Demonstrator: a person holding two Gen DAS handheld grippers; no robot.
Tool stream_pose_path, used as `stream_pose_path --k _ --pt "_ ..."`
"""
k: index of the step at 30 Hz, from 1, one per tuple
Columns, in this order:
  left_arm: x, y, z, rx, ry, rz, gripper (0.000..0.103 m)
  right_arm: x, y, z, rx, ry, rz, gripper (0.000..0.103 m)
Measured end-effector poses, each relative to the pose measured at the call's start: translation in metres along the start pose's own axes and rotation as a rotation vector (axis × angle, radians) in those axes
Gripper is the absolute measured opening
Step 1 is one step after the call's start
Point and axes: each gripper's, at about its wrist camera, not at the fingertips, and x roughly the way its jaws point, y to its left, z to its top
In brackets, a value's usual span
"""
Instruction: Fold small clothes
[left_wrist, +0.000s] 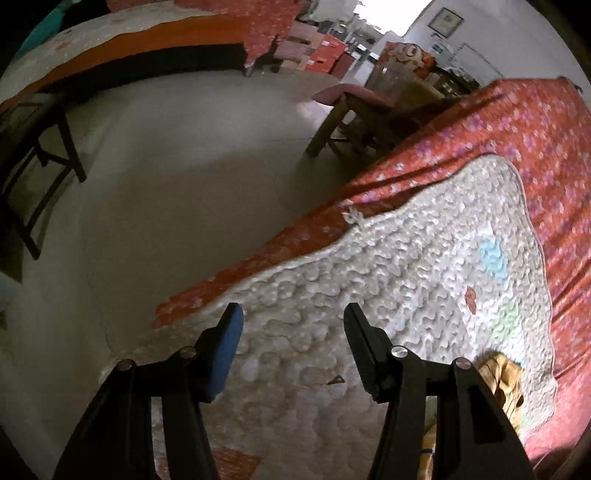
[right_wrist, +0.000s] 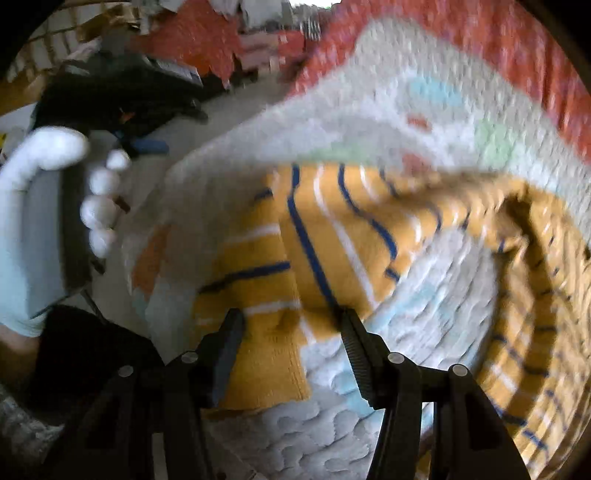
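Left gripper (left_wrist: 293, 332) is hovering over the white quilted mat (left_wrist: 424, 258), jaws spread wide, nothing between them. Only mat surface is lying ahead of its fingertips; the red floral bedspread (left_wrist: 535, 147) is running beyond the mat, ahead and to the right. A scrap of the yellow striped garment (left_wrist: 508, 384) is peeking out just right of the right finger. Bare floor (left_wrist: 184, 184) is dropping away ahead and to the left, with a wooden stool (left_wrist: 351, 110) far ahead.

Right gripper (right_wrist: 291, 332) is also standing wide, gripping nothing. The yellow striped garment (right_wrist: 332, 236) is lying rumpled on the white quilted mat (right_wrist: 443, 295) directly ahead of the fingers, a sleeve or edge reaching in between them; contact cannot be told. This view is blurring heavily. A white-gloved hand (right_wrist: 85, 192) is showing far left of the tool.
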Motion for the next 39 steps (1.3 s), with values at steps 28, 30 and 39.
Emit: stream_pose_path --k 28,30,39 --pt "0.051 -0.202 -0.158 0.444 0.458 -0.498 0.072 -0.097 -0.305 -0.059 0.631 -0.161 -0.239 0.072" --pt "0.05 -0.219 -0.162 0.495 0.426 -0.484 0.075 -0.086 -0.308 -0.062 0.643 -0.141 -0.228 0.072" --pt "0.023 -0.228 -0.162 0.528 0.423 -0.454 0.014 -0.119 -0.285 -0.035 0.525 -0.245 -0.135 0.01"
